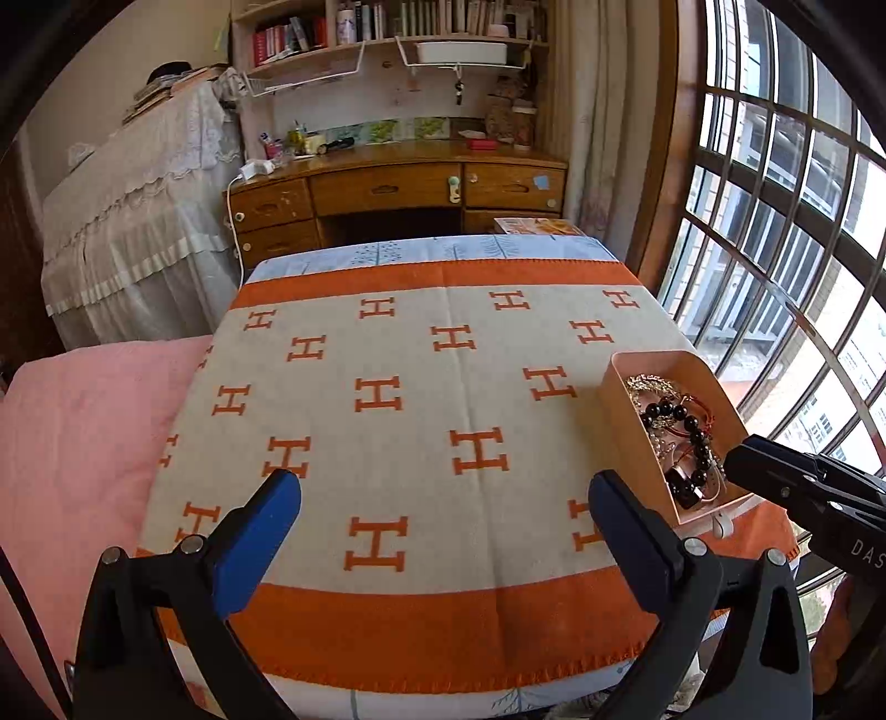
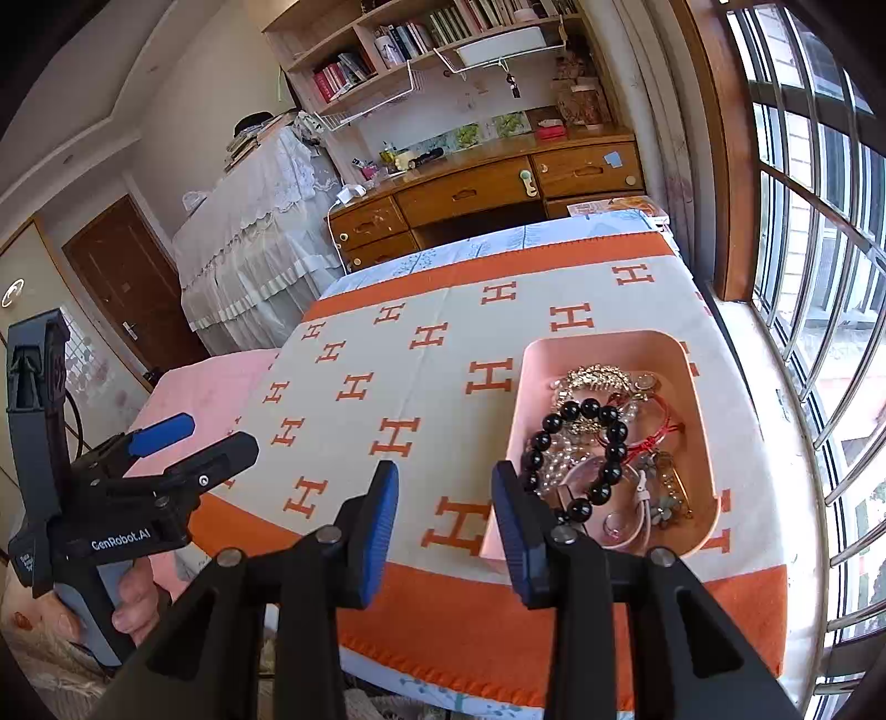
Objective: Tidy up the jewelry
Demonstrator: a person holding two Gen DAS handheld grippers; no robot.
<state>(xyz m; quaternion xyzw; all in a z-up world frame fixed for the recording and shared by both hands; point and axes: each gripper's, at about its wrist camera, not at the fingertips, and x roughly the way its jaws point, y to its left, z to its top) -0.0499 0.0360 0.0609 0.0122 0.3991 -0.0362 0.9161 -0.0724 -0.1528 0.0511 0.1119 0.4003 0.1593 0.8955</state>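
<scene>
A pink tray [image 2: 699, 387] heaped with jewelry sits at the 3 o'clock side of a cream blanket [image 1: 421, 387] patterned with orange H letters, spread over a table beside a barred window [image 2: 819, 277]. In the tray, a black bead bracelet [image 2: 581, 459] lies on top of a tangle of gold chains [image 2: 595, 376], a red cord [image 2: 659, 432] and pale pearl strands. The right gripper [image 2: 446, 515] hovers at the tray's 7 o'clock corner, its blue-padded jaws spread apart with nothing between them; the right-hand pad overlaps the tray's near-left rim in the right wrist view, though contact cannot be judged. The left gripper [image 1: 443, 509] is held over the bare blanket at 6 o'clock, jaws wide apart and holding nothing, the tray off at its 2 o'clock. A wooden desk [image 1: 398, 177] and bookshelf [image 1: 387, 33] stand at 12 o'clock beyond the table, and a pink cover [image 1: 83, 432] lies at 9 o'clock.
</scene>
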